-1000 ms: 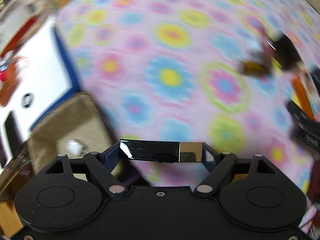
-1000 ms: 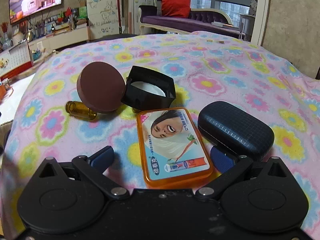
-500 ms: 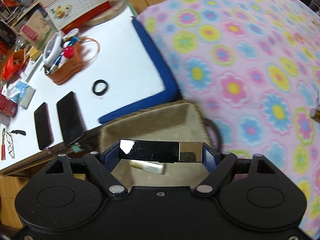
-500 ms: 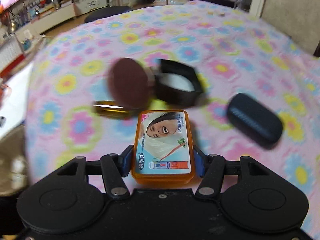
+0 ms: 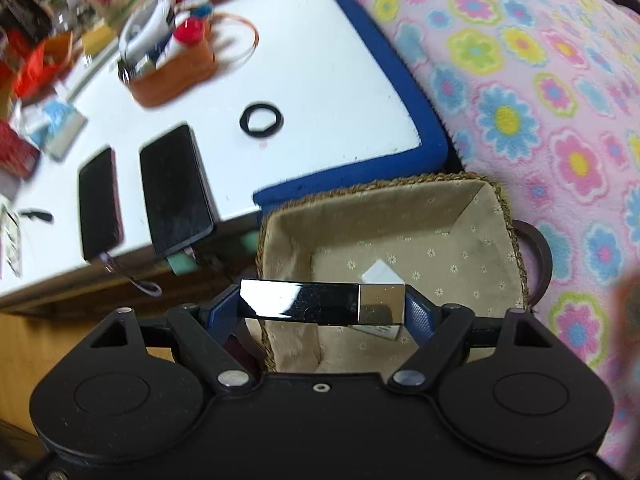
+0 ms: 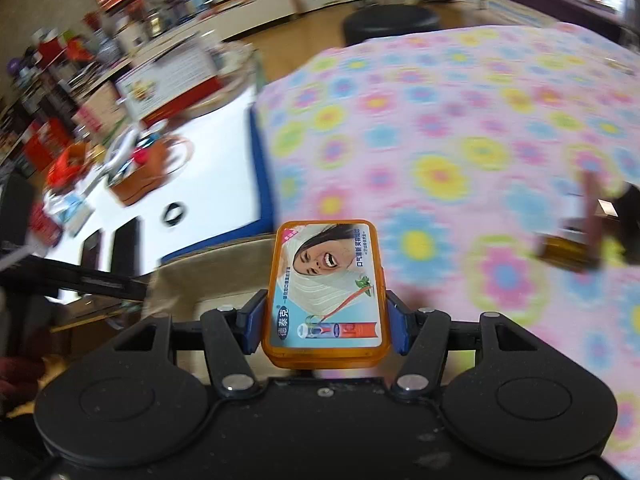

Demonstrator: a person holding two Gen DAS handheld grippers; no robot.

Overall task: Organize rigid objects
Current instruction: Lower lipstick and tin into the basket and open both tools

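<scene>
Floral bedding (image 5: 520, 80) fills the right of both views, with a white desk (image 5: 300, 80) at the left and a lined basket (image 5: 400, 216) wedged between them. The left hand-held gripper (image 5: 322, 306) is clamped on a glossy black-and-chrome bar (image 5: 304, 304), held crosswise so its long axis spans pad to pad; the basket lies directly below and ahead of it, so this hand is the nearer one to the drop point. The right hand-held gripper (image 6: 324, 316) is clamped on an orange tin (image 6: 326, 292), long axis pointing away from the camera; the basket (image 6: 208, 268) sits ahead and to the left, partly behind the tin. A white item (image 5: 380, 274) lies on the basket floor, half hidden by the bar, and cannot be identified. In the right wrist view, brown and amber objects (image 6: 572, 240) on the bedding are too blurred to name. Desk clutter is likewise smeared.
</scene>
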